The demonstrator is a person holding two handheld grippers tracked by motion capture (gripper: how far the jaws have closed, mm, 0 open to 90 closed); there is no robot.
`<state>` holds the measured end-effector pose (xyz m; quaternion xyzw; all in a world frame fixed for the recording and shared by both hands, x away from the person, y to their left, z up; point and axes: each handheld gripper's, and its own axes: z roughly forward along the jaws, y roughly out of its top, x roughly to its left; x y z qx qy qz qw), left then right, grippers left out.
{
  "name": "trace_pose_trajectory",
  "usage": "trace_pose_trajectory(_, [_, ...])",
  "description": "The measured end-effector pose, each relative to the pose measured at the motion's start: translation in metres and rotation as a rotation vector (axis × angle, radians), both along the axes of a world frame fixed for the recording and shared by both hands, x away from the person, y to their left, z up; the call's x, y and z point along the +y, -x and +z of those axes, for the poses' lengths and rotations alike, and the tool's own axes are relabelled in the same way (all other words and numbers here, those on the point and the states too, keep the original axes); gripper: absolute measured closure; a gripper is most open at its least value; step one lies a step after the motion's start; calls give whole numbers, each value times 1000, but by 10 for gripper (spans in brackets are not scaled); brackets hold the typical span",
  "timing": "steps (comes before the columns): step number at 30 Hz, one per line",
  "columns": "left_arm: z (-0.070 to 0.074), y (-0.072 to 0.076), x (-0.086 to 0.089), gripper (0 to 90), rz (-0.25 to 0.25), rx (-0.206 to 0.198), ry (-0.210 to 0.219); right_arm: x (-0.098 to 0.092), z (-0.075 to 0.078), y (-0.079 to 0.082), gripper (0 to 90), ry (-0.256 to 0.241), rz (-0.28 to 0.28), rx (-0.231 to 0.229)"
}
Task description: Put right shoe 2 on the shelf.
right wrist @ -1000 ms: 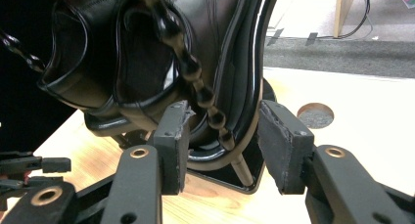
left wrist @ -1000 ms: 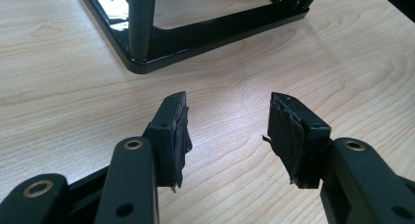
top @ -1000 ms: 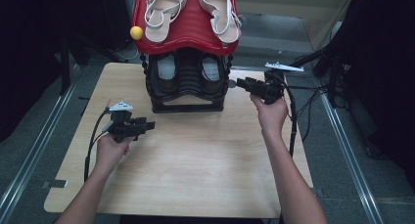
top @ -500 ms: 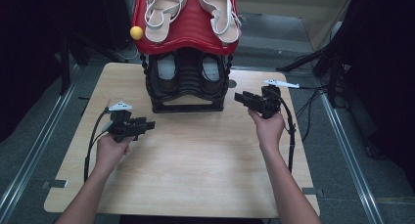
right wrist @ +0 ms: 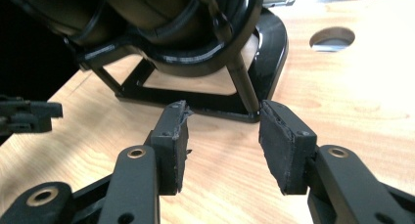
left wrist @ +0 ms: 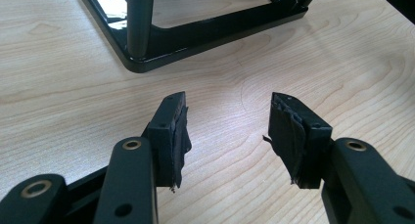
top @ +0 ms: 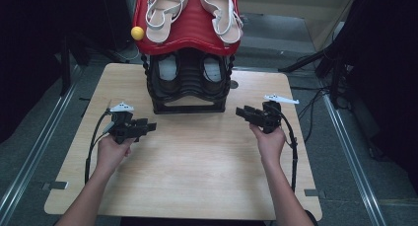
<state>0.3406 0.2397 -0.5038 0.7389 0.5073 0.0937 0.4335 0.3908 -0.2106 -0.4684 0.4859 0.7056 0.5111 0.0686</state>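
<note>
Since the earlier frames the right gripper (top: 242,111) has drawn back from the shoe rack (top: 187,83) and come down toward the person, while the left gripper (top: 149,127) has hardly shifted. Both now hover low over the wooden table (top: 197,162), jaws parted wide with nothing between them; the right gripper view shows the gap aimed at the rack's near corner post, and the left gripper view shows bare wood between the pads (left wrist: 175,131). This looks like a pause between steps, either just after placing footwear or just before reaching for the next pair. The next move probably calls for lifting one gripper to a shelf and closing on a shoe's edge. That rack stands at the far middle of the table, black frame with a red top tier. Two pale strappy sandals (top: 165,9) lie on top, and dark shoes (top: 167,73) sit on the shelf below.
</note>
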Motion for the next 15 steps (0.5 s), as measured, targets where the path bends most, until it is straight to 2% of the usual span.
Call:
trace_pose_trajectory(6, [-1, -1, -2, 478, -14, 11, -3, -6, -12, 6, 550, -8, -16, 8])
trace_pose_trajectory(9, [-1, -1, -2, 470, -15, 14, 1, -7, -16, 7, 551, 6, -3, 21])
trace_pose_trajectory(11, [-1, 0, -3, 456, -14, 14, 2, -8, -17, 7, 551, -2, 9, 37])
trace_pose_trajectory(15, [-1, 0, -5, 426, -15, 6, 2, -8, -18, 8, 552, 9, 9, 30])
